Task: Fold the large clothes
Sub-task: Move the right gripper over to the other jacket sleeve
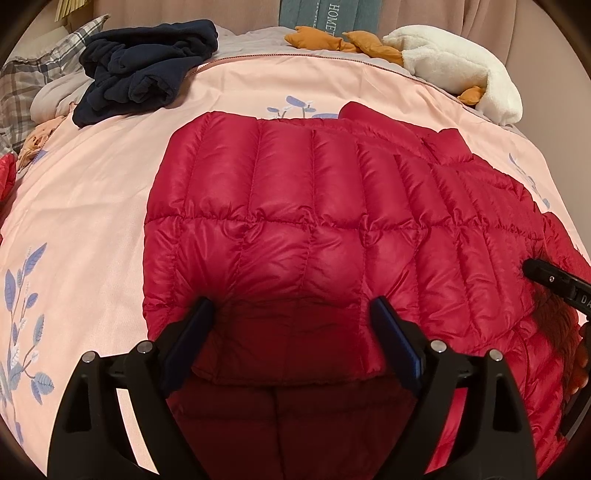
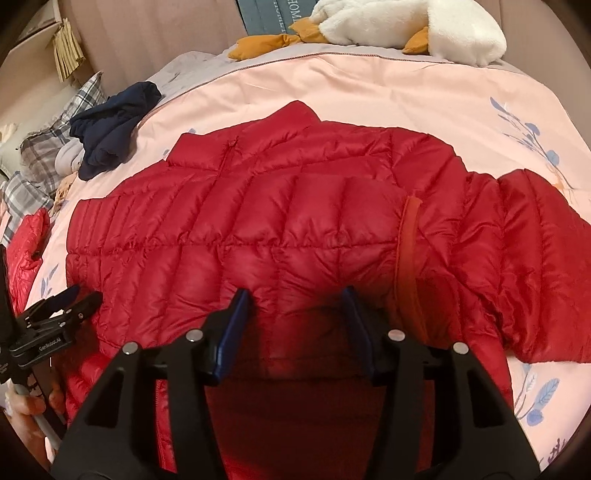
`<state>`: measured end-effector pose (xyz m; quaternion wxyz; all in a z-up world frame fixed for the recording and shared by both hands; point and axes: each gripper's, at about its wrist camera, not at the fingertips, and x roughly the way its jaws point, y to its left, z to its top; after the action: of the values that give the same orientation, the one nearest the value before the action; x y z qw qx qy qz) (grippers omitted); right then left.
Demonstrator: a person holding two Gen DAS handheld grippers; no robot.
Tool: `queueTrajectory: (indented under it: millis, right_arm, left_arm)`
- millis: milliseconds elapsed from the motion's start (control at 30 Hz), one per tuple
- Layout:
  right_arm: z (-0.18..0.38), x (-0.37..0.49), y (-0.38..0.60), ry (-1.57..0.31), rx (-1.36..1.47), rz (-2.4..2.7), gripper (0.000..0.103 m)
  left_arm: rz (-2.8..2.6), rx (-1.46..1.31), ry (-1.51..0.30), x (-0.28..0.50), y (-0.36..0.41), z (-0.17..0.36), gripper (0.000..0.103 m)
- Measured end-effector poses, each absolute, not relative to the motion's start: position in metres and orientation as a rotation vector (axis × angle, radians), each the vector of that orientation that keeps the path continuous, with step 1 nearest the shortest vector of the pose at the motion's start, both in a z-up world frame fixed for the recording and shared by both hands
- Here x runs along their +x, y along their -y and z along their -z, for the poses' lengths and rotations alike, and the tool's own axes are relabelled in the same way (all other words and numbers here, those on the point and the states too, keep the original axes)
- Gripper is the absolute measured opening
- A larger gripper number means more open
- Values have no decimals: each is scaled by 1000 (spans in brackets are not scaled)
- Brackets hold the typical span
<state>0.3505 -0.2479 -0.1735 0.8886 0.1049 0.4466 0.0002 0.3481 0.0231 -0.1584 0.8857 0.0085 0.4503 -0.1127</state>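
Two grippers work one red puffer jacket (image 2: 280, 206), which lies spread across the pink bedcover (image 1: 92, 192) with its collar towards the far side and its hem nearest the cameras; it is laid flat, I judge, so that its edges can be lifted and brought over in clean folds. The left gripper (image 1: 291, 317) sits low over the hem, its jaws standing wide apart with a swell of quilted fabric between them, and nothing is pinched; the right gripper (image 2: 297, 308) is placed the same way farther along the hem, jaws open a little less wide, with fabric bulging between the blue pads but not clamped, though the shadow there makes contact hard to judge. Holding both at the near edge, well apart from each other, looks like a way to take the hem at two points so the bulky jacket lifts evenly rather than sagging in the middle. One sleeve (image 2: 528, 258) lies stretched out to the right, and one orange-red strip (image 2: 406, 258) runs across the jacket beside the right gripper.

Counting the rest: one dark navy garment (image 1: 144, 70) is heaped at the far left, out of the way; one white plush toy (image 1: 458, 70) with orange feet rests at the far edge; one plaid pillow (image 1: 40, 74) lies at the far left; one more scrap of red quilted fabric (image 2: 26, 243) shows at the left edge; one teal cushion (image 1: 325, 14) stands against the back.
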Motion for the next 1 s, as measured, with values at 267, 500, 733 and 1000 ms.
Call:
queueTrajectory:
  millis: [267,500,733,1000]
  right_arm:
    - [146,331,244,-818,165,90,63]
    - [135,339,197,-787,124,-86,67]
    - [166,360,172,-890,76,-106,67]
    - [169,347,207,-894,102,-63,68]
  left_arm:
    - [224,25,-934,347,-22,159,89]
    - [204,33,-942,347,-20,159,89]
    - [195,46,-946,348,-18,159,90]
    - [190,52,-945,349,-18,159,91]
